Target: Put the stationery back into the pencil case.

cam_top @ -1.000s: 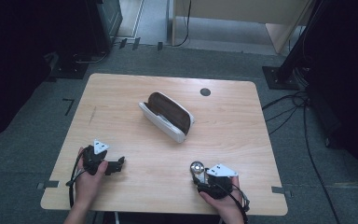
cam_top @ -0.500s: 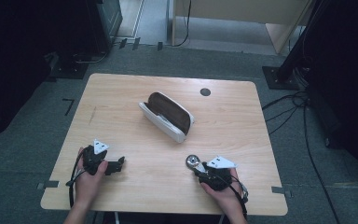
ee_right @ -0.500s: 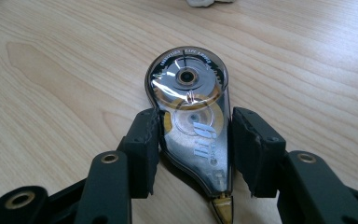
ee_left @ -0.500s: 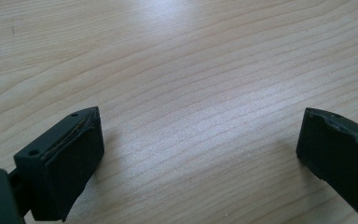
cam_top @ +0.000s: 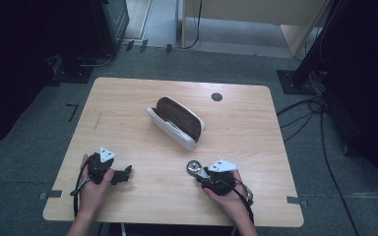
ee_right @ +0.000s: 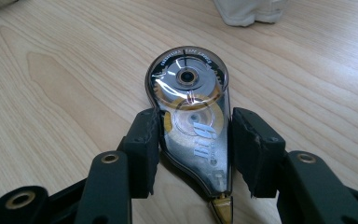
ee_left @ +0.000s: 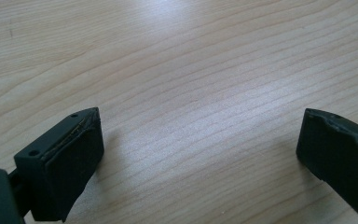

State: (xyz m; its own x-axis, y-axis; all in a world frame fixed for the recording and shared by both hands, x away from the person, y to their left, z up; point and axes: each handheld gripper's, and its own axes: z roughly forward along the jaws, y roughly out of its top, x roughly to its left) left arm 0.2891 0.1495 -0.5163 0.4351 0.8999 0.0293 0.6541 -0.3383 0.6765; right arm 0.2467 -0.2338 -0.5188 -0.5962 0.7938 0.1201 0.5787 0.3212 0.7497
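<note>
A pale wooden table (cam_top: pixel 128 98) stands on a grey carpeted floor, with a person's two forearms coming in from its near edge, each hand holding a black two-jaw gripper. The right gripper (cam_top: pixel 200 171), at the near right of the table, is clamped on a correction tape dispenser (cam_top: pixel 194 167), a clear teardrop-shaped case with a dark wheel inside. In the right gripper view the dispenser (ee_right: pixel 192 122) lies flat on the wood with its rounded end pointing away and its narrow yellow tip toward the hand; both black pads press against its sides, having just closed in on it. The left gripper (cam_top: pixel 123 174) rests at the near left of the table, well apart from the dispenser. In the left gripper view its jaws stand wide apart over bare wood grain, with nothing between them. Around the middle of the table, farther from the person than both grippers, lies an open pouch-like case (cam_top: pixel 176 122), white outside and dark brown inside, set at a slant with its mouth gaping. Its dark lining hides whatever may lie within, so I cannot tell its contents. A small dark round cap (cam_top: pixel 216 97) sits flush in the tabletop at the far right, beyond the case.
</note>
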